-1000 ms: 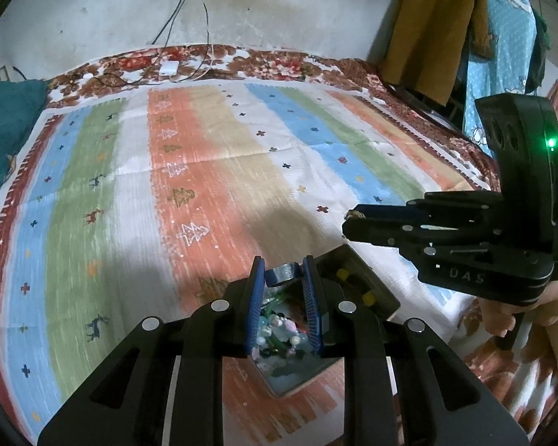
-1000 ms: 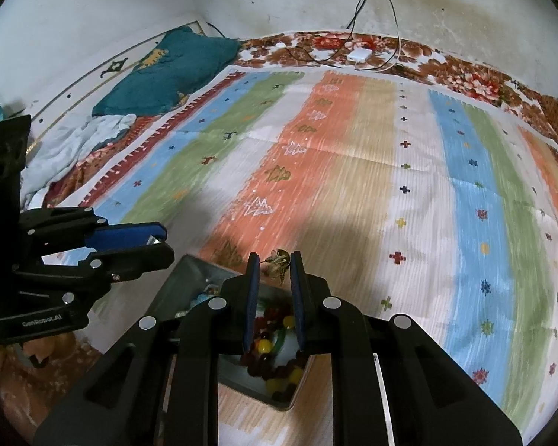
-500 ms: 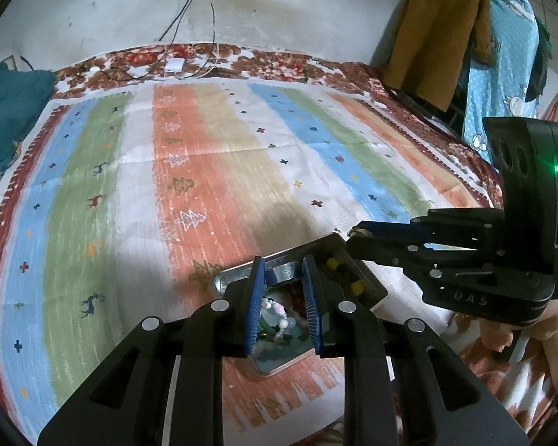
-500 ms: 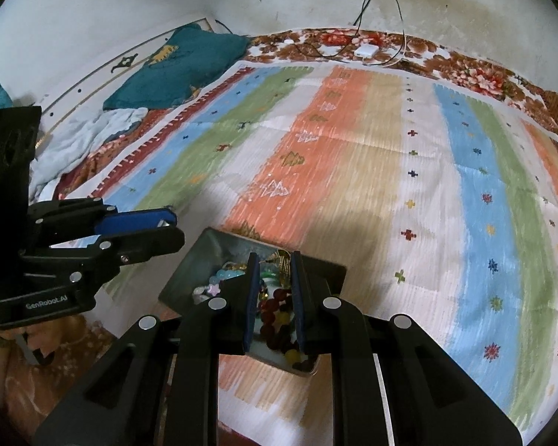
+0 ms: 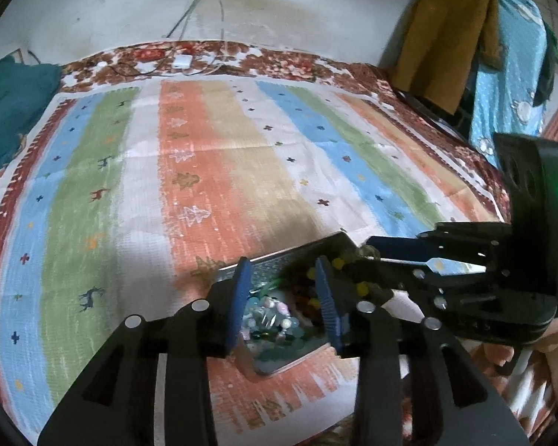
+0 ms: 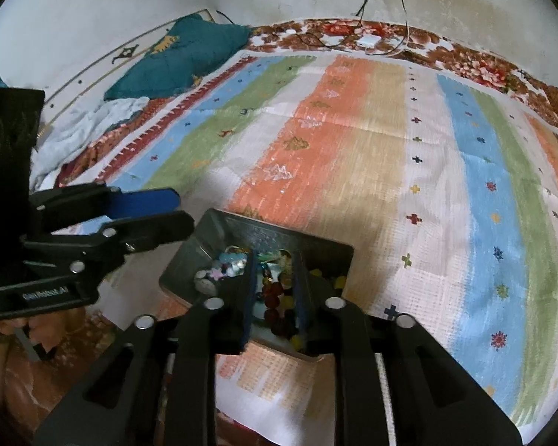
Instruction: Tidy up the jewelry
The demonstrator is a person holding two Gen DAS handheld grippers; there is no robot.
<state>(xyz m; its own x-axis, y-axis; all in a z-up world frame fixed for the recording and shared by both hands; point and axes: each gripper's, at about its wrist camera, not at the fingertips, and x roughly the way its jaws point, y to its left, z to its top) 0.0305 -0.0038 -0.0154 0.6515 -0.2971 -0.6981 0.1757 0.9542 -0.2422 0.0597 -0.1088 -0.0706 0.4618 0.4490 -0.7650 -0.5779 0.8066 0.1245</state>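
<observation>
Inside the tray [image 6: 279, 236], blurred beads [image 6: 275, 293] hide behind gripper fingers [image 6: 249, 297].

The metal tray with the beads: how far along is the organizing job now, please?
Done: many beads already lie inside the tray. In hand: the right gripper hangs over it with a small gold piece near its tips; whether it grips it is unclear. The left gripper is open and empty above the tray. Left: the beads look mixed in one heap, so sorting probably remains.
</observation>
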